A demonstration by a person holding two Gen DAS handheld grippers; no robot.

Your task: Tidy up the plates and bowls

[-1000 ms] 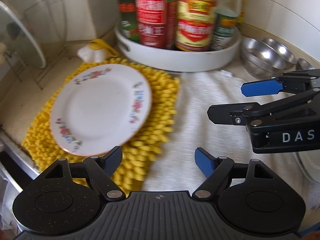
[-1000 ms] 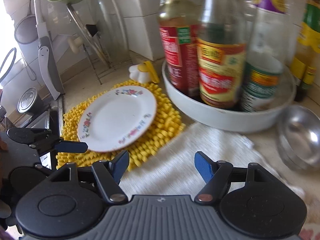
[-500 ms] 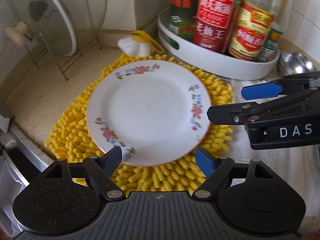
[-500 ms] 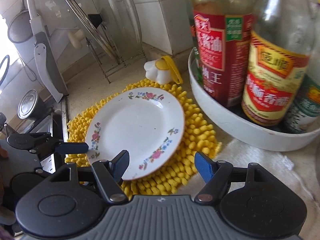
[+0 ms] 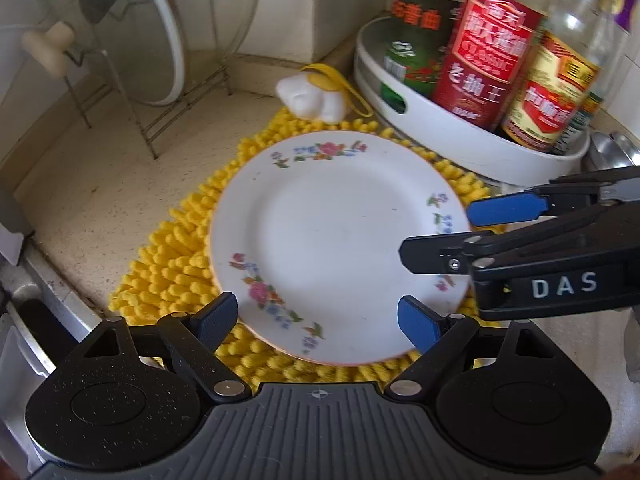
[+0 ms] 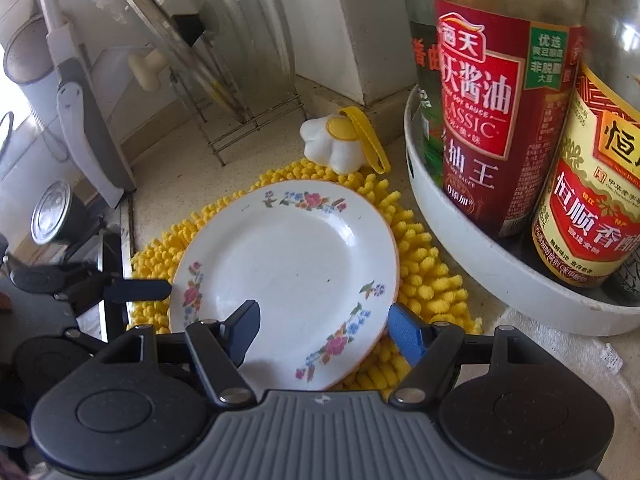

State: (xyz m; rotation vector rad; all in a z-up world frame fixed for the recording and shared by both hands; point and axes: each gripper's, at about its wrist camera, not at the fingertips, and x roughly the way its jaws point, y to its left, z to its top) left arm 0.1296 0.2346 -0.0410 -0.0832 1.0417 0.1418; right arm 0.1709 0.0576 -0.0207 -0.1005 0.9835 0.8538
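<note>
**Both grippers close in on the plate**

In the left wrist view the left gripper (image 5: 318,318) now hangs over the near rim of the floral plate (image 5: 336,236), which a second ago lay off to its left; its jaws are opening, with nothing pressed between them. The right gripper (image 6: 324,326) has likewise come over the plate's near edge from the white cloth beside the yellow mat (image 6: 420,256). The bottles (image 6: 508,120) loom larger.
</note>
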